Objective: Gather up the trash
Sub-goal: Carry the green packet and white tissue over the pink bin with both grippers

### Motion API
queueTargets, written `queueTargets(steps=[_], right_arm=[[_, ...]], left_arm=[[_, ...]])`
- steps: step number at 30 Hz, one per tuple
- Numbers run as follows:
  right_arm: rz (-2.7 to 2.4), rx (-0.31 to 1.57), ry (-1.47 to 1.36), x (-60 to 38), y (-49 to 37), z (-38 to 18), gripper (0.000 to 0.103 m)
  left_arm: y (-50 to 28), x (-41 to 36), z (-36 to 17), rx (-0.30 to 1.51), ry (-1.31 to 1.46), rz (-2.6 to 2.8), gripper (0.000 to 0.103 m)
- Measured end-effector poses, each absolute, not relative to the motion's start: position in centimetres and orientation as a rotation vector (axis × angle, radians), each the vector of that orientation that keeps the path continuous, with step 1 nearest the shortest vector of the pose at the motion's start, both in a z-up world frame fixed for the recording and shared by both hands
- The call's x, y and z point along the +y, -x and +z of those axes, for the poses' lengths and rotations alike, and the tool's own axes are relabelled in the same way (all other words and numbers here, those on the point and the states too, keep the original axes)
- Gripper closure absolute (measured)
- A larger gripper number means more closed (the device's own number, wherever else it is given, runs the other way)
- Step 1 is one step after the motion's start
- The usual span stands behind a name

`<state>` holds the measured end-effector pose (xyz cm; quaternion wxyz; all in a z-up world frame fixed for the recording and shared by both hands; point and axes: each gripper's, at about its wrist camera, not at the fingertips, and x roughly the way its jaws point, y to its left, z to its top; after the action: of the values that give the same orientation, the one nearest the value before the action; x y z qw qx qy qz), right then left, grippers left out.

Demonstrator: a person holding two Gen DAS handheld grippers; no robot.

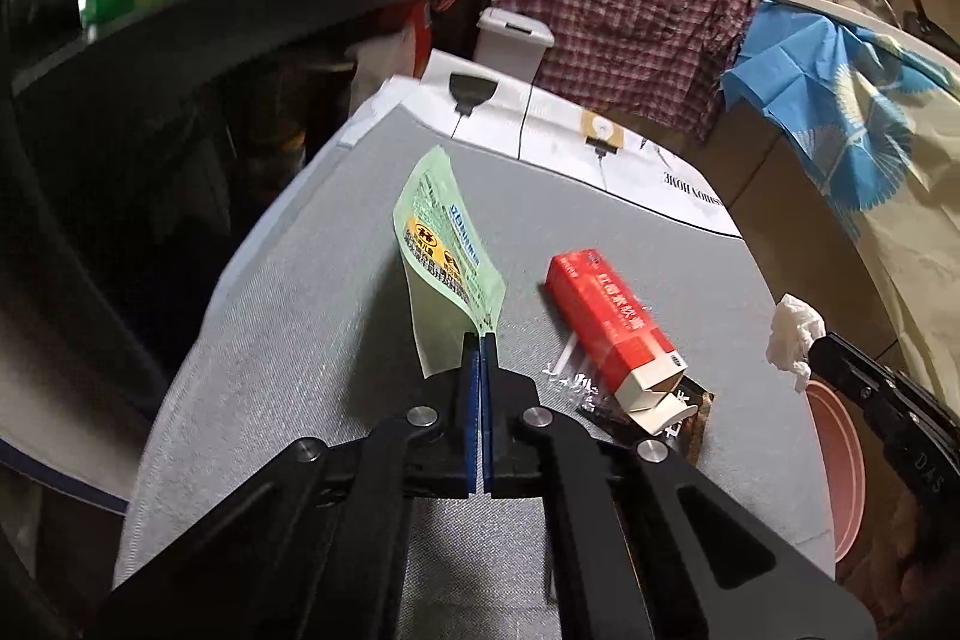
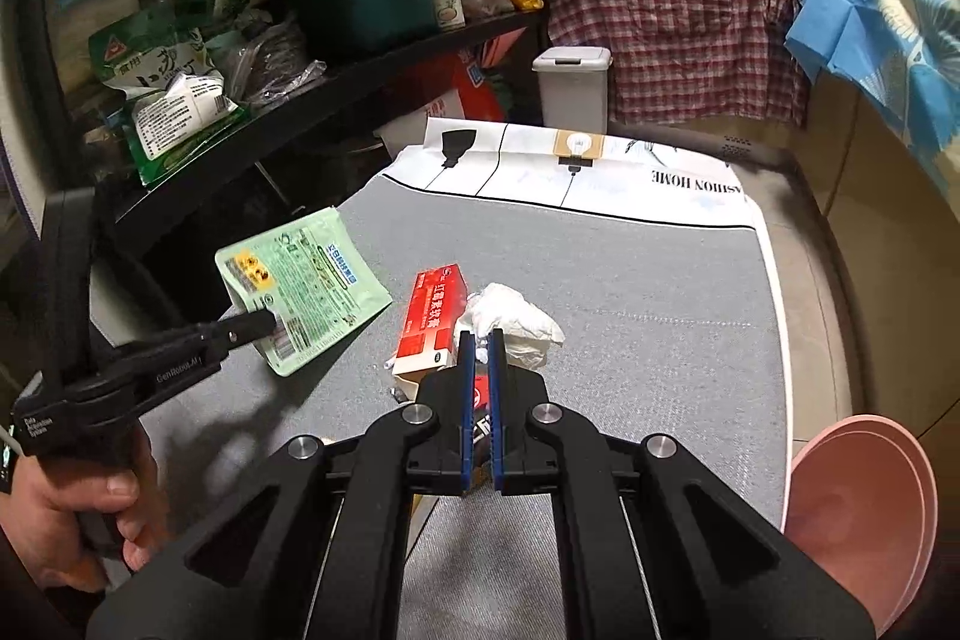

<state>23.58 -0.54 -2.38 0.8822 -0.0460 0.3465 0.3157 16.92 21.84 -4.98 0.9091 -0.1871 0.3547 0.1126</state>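
Left fingers point(image 1: 480, 337) pinch a flat green pouch point(image 1: 441, 244) (glossy); right fingers point(image 2: 480, 337) clamp crumpled tissue point(image 2: 510, 319).

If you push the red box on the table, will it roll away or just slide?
The red box would probably slide, not roll: it lies on a flat side and has square edges. It likely feels light, since one end flap hangs open and it looks like thin card. A hard squeeze might crush it. The grey table cover looks woven, so it may drag a little.
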Motion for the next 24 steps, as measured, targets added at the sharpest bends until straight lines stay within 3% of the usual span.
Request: queueTargets(steps=[24], right_arm=[[0.580, 0.594, 0.090, -6.1, -18.4, 3.9, 0.099]], left_arm=[[-12.9, 15.5, 1.1, 0.632, 0.182, 0.171, 0.103]])
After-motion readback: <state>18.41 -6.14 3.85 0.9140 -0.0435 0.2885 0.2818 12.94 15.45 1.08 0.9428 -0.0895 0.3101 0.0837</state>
